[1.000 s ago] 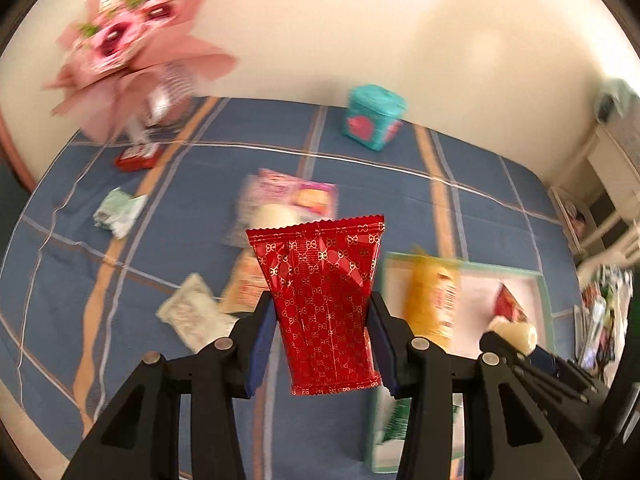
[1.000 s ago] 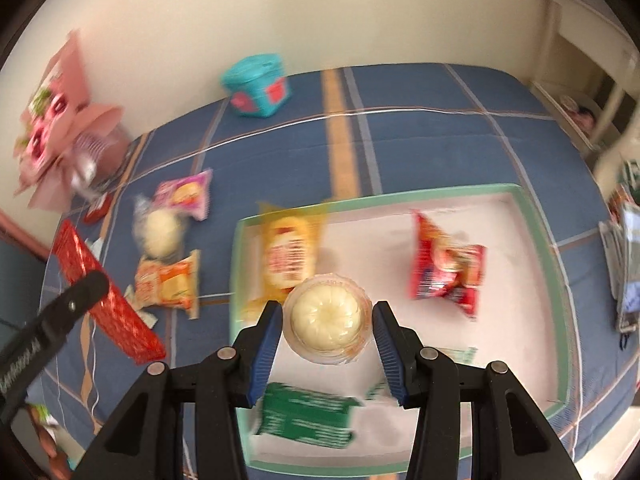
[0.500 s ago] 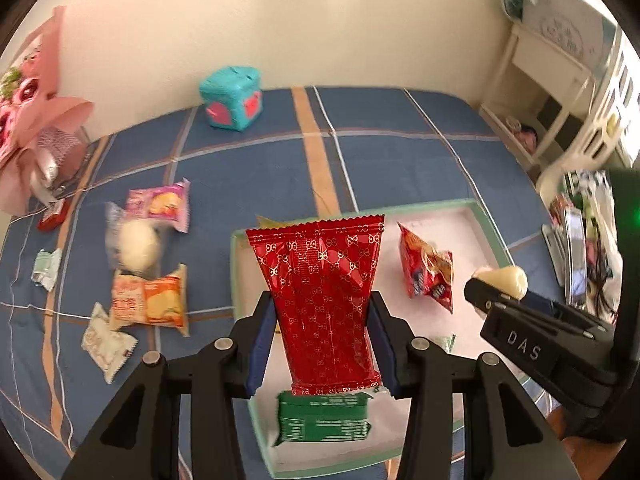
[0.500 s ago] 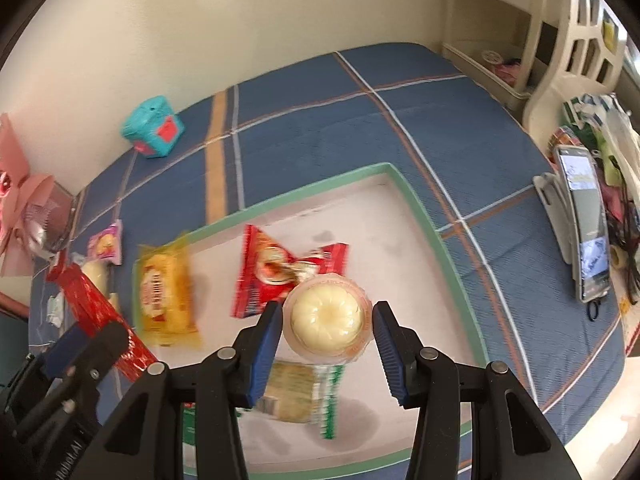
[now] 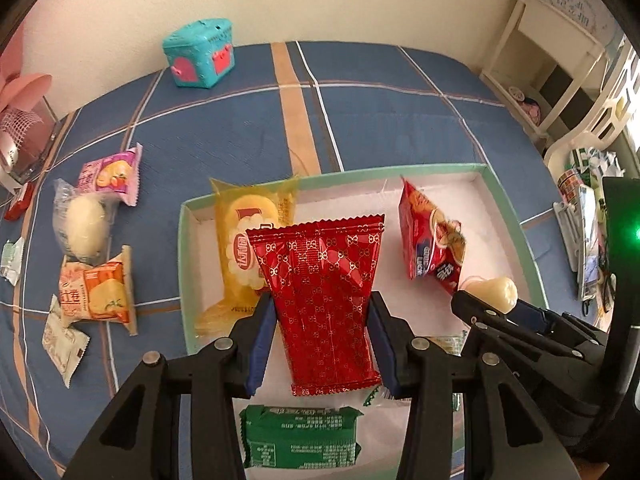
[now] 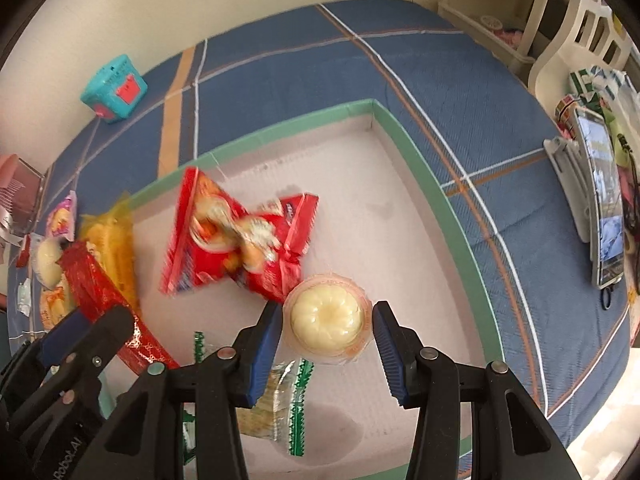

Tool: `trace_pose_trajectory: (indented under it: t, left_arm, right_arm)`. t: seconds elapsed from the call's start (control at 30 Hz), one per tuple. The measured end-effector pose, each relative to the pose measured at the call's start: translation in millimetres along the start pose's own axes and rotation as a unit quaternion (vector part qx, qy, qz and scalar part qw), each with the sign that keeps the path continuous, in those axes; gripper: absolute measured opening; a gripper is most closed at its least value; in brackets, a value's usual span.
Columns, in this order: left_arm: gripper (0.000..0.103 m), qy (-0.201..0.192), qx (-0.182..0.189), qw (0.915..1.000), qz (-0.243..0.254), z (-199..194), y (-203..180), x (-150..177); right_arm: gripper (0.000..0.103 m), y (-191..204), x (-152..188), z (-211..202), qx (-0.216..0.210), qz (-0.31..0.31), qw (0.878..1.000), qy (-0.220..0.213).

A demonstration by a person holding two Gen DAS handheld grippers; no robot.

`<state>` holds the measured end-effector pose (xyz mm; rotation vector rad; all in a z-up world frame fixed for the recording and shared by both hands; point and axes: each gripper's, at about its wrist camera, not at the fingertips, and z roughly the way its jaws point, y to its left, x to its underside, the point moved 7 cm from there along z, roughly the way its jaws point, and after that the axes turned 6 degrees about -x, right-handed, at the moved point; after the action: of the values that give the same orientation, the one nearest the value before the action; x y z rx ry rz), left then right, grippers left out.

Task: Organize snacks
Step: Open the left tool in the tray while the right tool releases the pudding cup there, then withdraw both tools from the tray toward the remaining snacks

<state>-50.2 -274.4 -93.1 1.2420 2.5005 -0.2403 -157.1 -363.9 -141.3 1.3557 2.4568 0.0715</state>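
your left gripper (image 5: 322,344) has its jaws pinching the red patterned packet (image 5: 322,300), held upright above the tray (image 5: 516,224), over its left half. your right gripper (image 6: 326,344) has its jaws closed against the sides of the pale jelly cup (image 6: 326,320), raised over the middle of the tray near its right wall. in the tray, the yellow packet (image 5: 244,248) lies along the left wall with its top edge over the far rim, the red chip bag (image 6: 232,240) lies toward the far side, and the green packet (image 5: 300,436) sits by the near edge. on the blue plaid cloth (image 5: 360,120) left of the tray lie a pink packet (image 5: 110,172), a clear-wrapped bun (image 5: 84,228) and an orange packet (image 5: 96,288). a teal box (image 5: 198,58) stands at the cloth's far edge.
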Motion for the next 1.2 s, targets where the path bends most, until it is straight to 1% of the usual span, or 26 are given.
trace_pose_trajectory:
  t: [0.13,0.3,0.37,0.47,0.57,0.6,0.73,0.87,0.93,1.07,1.2]
  left_arm:
    - [0.047,-0.002,0.002,0.9999,0.01,4,-4,-1]
    - [0.049,0.002,0.003,0.9999,0.014,10,-5,-2]
    - [0.055,0.004,0.009,0.9999,0.011,10,-5,-3]
    - [0.059,0.009,0.01,0.9999,0.005,8,-2,-3]
    - [0.062,0.017,0.014,0.9997,-0.005,4,2,-2]
    - [0.062,0.02,0.016,0.9996,-0.011,1,4,-2]
    - [0.063,0.014,0.019,0.9994,-0.024,-14,12,-5]
    - [0.065,-0.004,0.018,0.9987,-0.048,-35,29,-9]
    - [0.066,-0.015,0.013,0.998,-0.061,-44,40,-11]
    - [0.067,-0.033,-0.003,0.9958,-0.086,-59,66,-13]
    - [0.067,-0.044,-0.038,0.9933,-0.101,-70,96,-7]
  right_arm:
    - [0.05,-2,3,7,0.001,0.002,1.0,0.009]
    - [0.05,0,4,7,0.012,-0.01,1.0,0.009]
    - [0.05,4,4,9,0.01,-0.011,1.0,0.01]
    - [0.05,6,3,7,0.009,-0.01,1.0,0.009]
    - [0.056,8,1,3,0.01,-0.012,1.0,0.006]
    - [0.06,9,1,0,0.012,-0.014,1.0,0.003]
    - [0.063,16,-2,-21,0.018,-0.025,0.999,-0.022]
    - [0.064,25,-4,-49,0.02,-0.035,0.998,-0.054]
    - [0.064,26,-11,-62,0.017,-0.041,0.997,-0.069]
    - [0.064,40,-12,-87,0.006,-0.06,0.994,-0.095]
    - [0.064,57,-7,-98,-0.007,-0.078,0.991,-0.107]
